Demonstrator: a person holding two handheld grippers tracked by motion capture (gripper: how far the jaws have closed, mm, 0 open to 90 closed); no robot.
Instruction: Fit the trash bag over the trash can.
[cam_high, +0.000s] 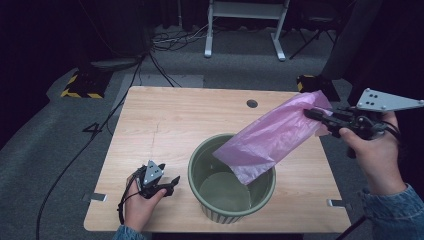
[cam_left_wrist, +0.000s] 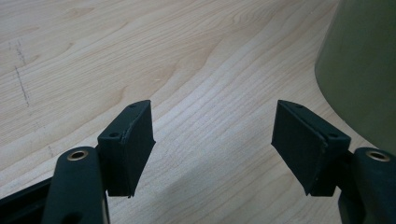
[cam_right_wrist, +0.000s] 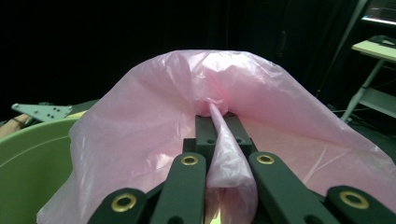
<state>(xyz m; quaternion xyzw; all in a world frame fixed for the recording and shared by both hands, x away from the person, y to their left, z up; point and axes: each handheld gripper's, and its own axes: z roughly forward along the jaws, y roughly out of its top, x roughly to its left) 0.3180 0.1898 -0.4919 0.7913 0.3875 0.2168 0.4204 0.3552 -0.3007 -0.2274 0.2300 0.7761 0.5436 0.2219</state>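
One pink bag (cam_high: 272, 140) is clamped by the right hand-held gripper (cam_high: 320, 117), its free end hung inside the bin (cam_high: 202, 165); left hand-held gripper (cam_high: 167, 186) is held apart on the tabletop (cam_high: 165, 115); thin film could slip.

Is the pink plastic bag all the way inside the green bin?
No, partly in. The pink plastic bag slants with its lower end inside the round green bin; the right gripper pinches its upper end outside.

My right gripper (cam_high: 320, 119), at the right of the frame, pinches a pink plastic bag (cam_high: 272, 137) whose lower end hangs into a green bin (cam_high: 207, 200) at lower centre. My left gripper (cam_high: 167, 184) rests on the wooden table (cam_high: 165, 115) at lower left, just beside the bin.
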